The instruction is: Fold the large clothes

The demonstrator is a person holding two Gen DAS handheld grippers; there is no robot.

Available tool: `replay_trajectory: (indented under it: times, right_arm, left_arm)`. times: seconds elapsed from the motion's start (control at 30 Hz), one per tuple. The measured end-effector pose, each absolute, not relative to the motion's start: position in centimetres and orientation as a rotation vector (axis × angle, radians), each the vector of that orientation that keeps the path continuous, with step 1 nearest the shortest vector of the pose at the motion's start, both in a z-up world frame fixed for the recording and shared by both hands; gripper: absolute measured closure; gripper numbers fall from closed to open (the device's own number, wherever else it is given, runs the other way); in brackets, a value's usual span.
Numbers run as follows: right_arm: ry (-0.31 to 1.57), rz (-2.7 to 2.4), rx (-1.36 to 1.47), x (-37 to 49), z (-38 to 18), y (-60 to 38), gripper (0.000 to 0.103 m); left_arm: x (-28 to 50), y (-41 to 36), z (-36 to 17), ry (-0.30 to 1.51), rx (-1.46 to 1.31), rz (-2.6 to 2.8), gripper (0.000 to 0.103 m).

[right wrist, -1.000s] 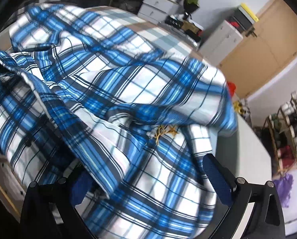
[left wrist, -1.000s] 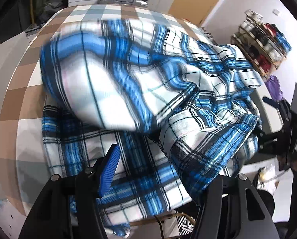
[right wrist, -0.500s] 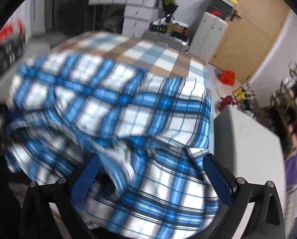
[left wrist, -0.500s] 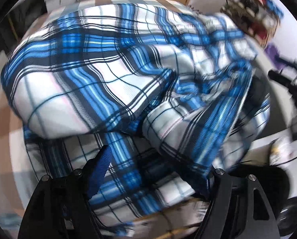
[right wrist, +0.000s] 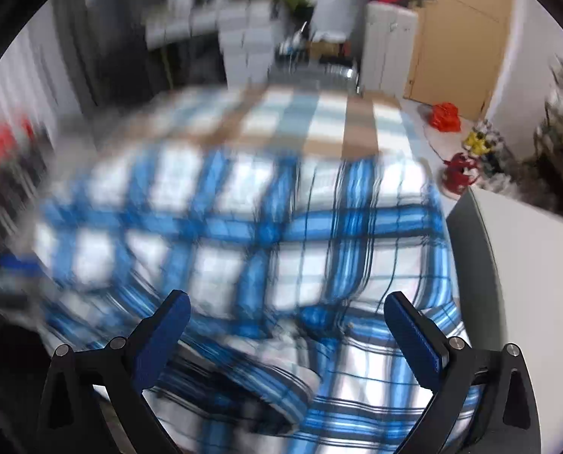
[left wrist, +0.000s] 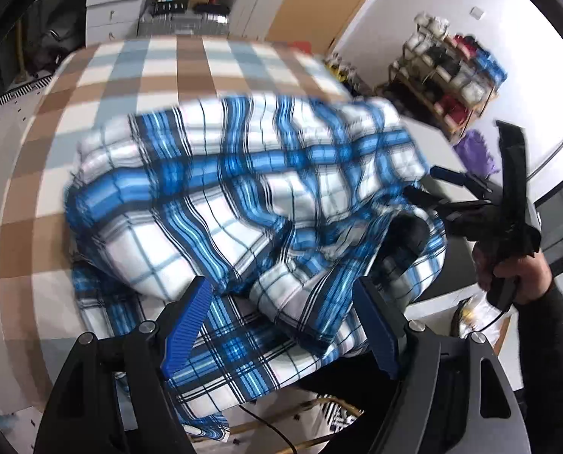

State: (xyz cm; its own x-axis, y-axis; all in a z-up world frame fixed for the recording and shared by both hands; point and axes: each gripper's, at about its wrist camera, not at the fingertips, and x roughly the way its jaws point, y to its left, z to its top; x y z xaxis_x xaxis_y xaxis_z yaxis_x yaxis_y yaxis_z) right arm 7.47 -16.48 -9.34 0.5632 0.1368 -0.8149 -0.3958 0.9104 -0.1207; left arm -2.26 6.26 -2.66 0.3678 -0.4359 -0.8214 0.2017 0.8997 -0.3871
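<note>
Both grippers have drawn back and up from the blue plaid shirt (left wrist: pixel 251 204), which now lies bunched mid-frame on the checked tablecloth (left wrist: pixel 137 75). The left gripper (left wrist: pixel 281 325) is spread wide, released, nothing pinched. The right gripper (right wrist: pixel 287 335) likewise gapes empty above the blurred shirt (right wrist: pixel 243 227).

White walls (left wrist: pixel 376 22) and a tan door (right wrist: pixel 459 38) close the room at upper right. White drawers (left wrist: pixel 111 3) stand upper left, a cluttered shelf (left wrist: pixel 447 75) at right, a white cabinet (right wrist: pixel 389 45) beside the door.
</note>
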Motion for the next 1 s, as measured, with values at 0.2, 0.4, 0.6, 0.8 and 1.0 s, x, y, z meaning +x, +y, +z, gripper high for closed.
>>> replay_trajectory:
  times: [0.2, 0.4, 0.6, 0.8, 1.0]
  right_arm:
    - [1.008, 0.262, -0.846, 4.6, -17.4, -13.8, 0.001]
    - [0.971, 0.309, -0.871, 2.8, -15.5, -14.7, 0.0]
    - [0.928, 0.348, -0.661, 5.7, -7.2, -15.3, 0.0]
    - [0.97, 0.4, -0.441, 13.4, -3.2, -12.8, 0.0]
    - [1.109, 0.336, -0.388, 20.5, -7.8, -12.4, 0.0]
  left_arm:
    - [-1.9, 3.2, -7.7, 1.231, -0.097, -0.383, 0.03]
    - [-0.8, 5.3, -6.2, 1.247, -0.19, -0.376, 0.03]
    - [1.7, 7.5, 2.3, 1.131, -0.254, -0.437, 0.03]
    - [6.8, 7.6, 1.6, 1.231, -0.29, -0.427, 0.03]
    - [4.4, 12.1, 7.9, 1.081, -0.37, -0.514, 0.03]
